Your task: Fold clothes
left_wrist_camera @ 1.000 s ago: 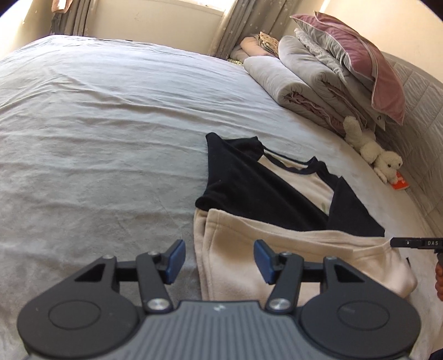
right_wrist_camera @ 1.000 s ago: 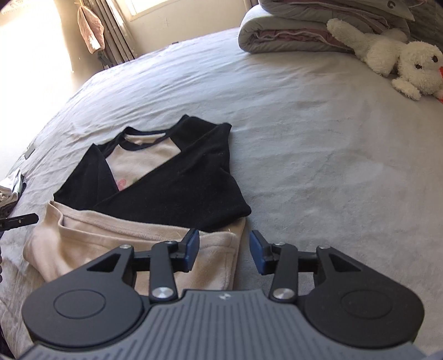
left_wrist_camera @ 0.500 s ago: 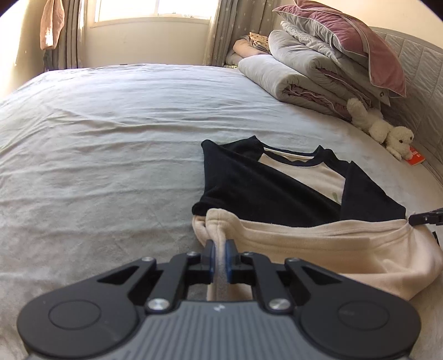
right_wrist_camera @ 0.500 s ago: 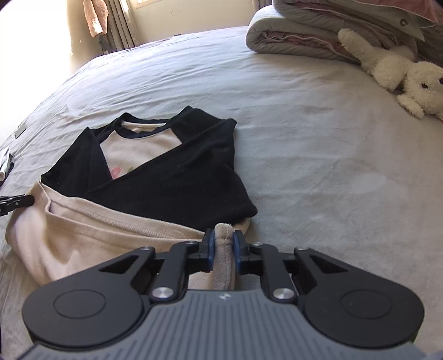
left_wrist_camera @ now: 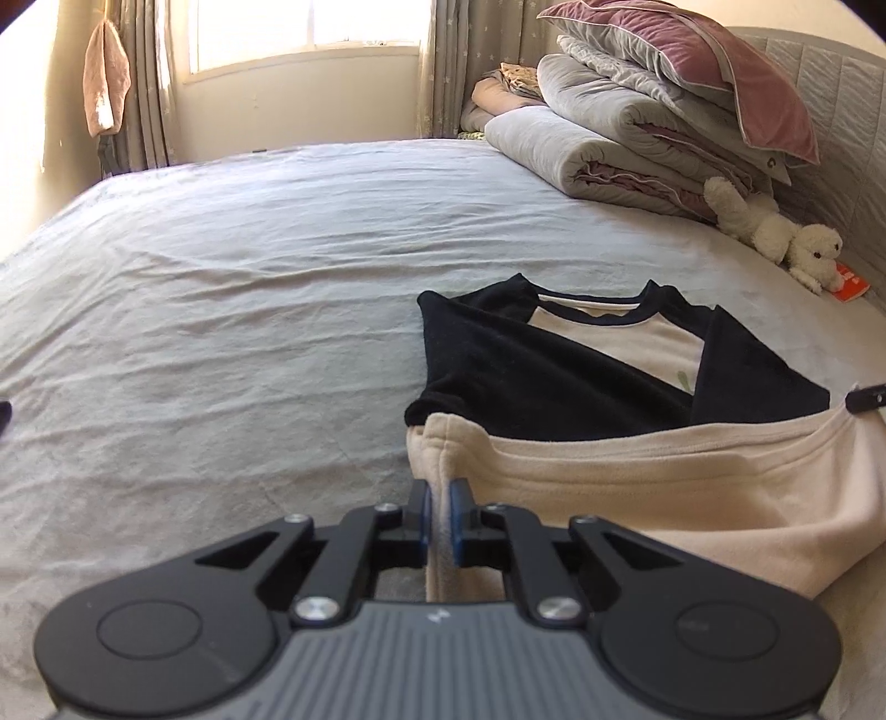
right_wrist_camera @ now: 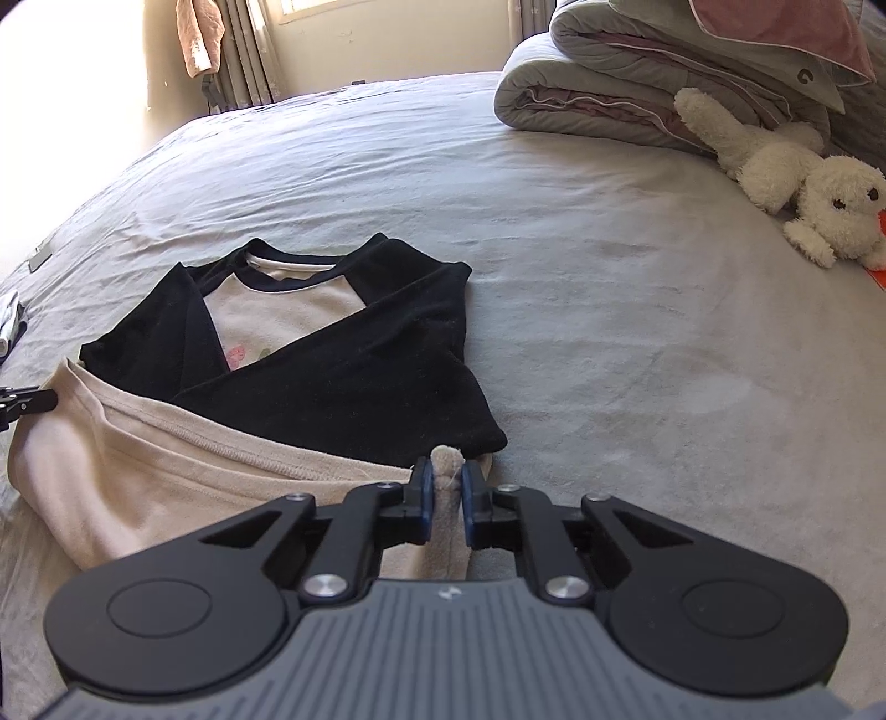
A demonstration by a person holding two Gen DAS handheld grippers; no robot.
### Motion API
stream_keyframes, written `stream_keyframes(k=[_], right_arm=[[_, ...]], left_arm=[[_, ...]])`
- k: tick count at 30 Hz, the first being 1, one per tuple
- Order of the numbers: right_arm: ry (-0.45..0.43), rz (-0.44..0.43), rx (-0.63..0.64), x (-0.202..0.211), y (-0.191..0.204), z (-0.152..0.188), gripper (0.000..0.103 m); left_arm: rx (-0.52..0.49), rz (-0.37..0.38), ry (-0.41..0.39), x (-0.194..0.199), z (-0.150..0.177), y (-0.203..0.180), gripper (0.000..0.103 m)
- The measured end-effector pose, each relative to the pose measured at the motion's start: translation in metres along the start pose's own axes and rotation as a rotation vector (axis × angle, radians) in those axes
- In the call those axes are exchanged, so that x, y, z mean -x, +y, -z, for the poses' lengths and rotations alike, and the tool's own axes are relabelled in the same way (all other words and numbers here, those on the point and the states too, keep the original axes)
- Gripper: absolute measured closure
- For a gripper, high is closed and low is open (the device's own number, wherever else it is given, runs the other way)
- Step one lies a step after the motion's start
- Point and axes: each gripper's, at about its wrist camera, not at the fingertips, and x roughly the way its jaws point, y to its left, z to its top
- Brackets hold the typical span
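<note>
A cream shirt with black sleeves lies on the grey bed, both sleeves folded across its chest. Its cream bottom hem is lifted off the sheet. My left gripper is shut on the hem's left corner. My right gripper is shut on the hem's right corner, and a tuft of cream cloth pokes up between its blue pads. Each gripper's tip also shows at the far edge of the other view, the right gripper and the left gripper.
Rolled grey quilts and a pink pillow are stacked at the head of the bed. A white plush toy lies beside them. A window and curtains stand beyond the bed.
Both grippers went from open to shut on the hem corners. Since then they have raised the hem, and the cameras now sit lower and look further across the bed.
</note>
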Motion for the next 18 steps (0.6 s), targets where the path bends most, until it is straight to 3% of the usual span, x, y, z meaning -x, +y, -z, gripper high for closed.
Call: stream_keyframes(k=[2, 12, 18], right_arm=[[-0.018, 0.001, -0.004, 0.002, 0.000, -0.002, 0.091], [-0.086, 0.052, -0.066, 0.010, -0.005, -0.010, 0.092], [-0.048, 0.063, -0.035, 0.000, -0.007, -0.008, 0.092]], left_arm=[[-0.011, -0.005, -0.011, 0.003, 0.000, -0.002, 0.097], [0.136, 0.038, -0.023, 0.000, -0.004, 0.020, 0.098], [0.130, 0.040, 0.009, -0.015, 0.001, 0.019, 0.098]])
